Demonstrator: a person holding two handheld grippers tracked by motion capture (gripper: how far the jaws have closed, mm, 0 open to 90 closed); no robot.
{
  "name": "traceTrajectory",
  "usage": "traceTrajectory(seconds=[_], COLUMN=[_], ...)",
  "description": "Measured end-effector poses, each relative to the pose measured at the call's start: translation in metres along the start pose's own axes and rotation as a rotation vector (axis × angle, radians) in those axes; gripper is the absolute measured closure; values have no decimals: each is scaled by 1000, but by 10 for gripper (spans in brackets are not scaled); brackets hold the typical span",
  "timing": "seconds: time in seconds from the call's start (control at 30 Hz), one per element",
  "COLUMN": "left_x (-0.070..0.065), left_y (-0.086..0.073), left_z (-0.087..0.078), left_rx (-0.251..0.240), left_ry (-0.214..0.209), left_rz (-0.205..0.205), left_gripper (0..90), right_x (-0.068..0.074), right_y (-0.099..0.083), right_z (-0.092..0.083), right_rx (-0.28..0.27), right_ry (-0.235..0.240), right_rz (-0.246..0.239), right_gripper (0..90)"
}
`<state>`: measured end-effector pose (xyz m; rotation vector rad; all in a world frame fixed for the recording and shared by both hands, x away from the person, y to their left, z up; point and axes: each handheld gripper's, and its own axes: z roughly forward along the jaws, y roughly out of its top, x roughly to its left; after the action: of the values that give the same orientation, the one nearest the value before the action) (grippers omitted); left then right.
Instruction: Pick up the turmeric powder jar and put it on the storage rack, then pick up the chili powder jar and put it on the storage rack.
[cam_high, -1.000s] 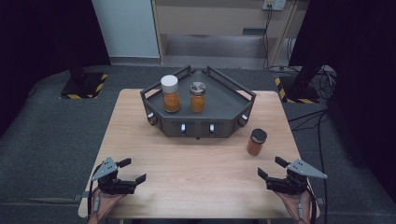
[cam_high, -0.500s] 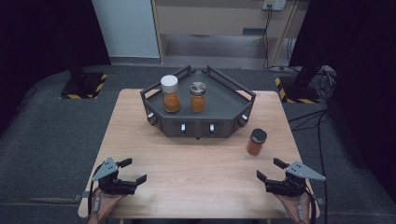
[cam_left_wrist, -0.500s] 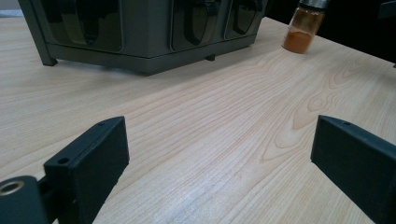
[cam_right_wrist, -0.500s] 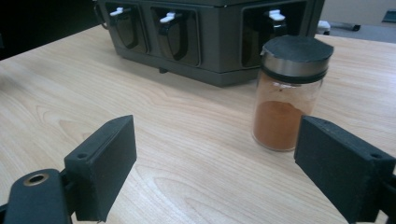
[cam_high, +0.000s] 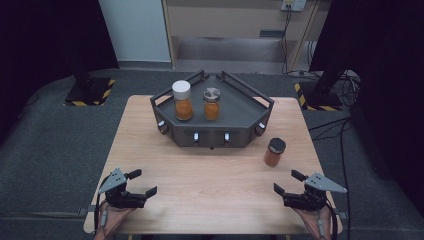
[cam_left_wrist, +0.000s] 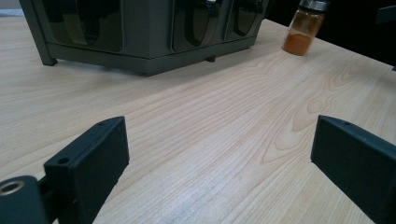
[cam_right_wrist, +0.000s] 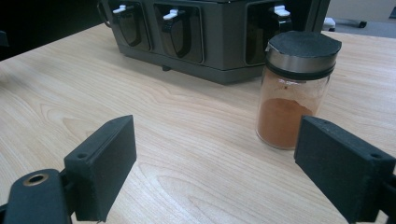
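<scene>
The landmark is the dark grey rack (cam_high: 240, 107), a wedge-shaped tray with a raised rim and small white-tipped latches along its front, standing at the far middle of the wooden table (cam_high: 200, 175).

Furthest left, well short of the rack and near the table's front left corner, the left gripper (cam_high: 140, 184) is held in a hand low over the wood. Its jaws stand wide apart with bare table between them; in the left gripper view the rack's front face fills the top and nothing lies between the black pads (cam_left_wrist: 100, 154).

On the rack, left of its middle, stands a white-capped jar (cam_high: 182, 100) of orange powder, upright. Just to its right, close but apart, stands a smaller jar with a metal lid (cam_high: 212, 103), also upright and holding orange powder.

Off the rack, just in front of its right corner on the table, stands the black-lidded spice jar (cam_high: 274, 152), upright, with orange-brown powder filling its lower part.

Furthest right, near the front right corner and on the near side of that jar, the right gripper (cam_high: 289, 183) is held in a hand with its jaws spread wide and gripping nothing. In the right gripper view the jar (cam_right_wrist: 293, 93) stands ahead of the jaws, nearer the right-hand one.
</scene>
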<state>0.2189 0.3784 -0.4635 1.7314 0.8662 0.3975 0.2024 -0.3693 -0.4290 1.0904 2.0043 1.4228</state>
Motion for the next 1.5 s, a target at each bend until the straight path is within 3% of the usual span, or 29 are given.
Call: traceTrajectory(seconds=[1.07, 1.5], left_x=[2, 2], left_y=[1, 2], left_z=[3, 3], left_rx=[2, 7], left_ry=[-18, -17], left_rz=[-1, 3], left_gripper=[33, 34], right_x=[1, 2], right_y=[-2, 6], right_z=[-5, -6], right_rx=[-23, -15], right_ry=[-35, -34], right_rz=[27, 42], right_gripper=[120, 111])
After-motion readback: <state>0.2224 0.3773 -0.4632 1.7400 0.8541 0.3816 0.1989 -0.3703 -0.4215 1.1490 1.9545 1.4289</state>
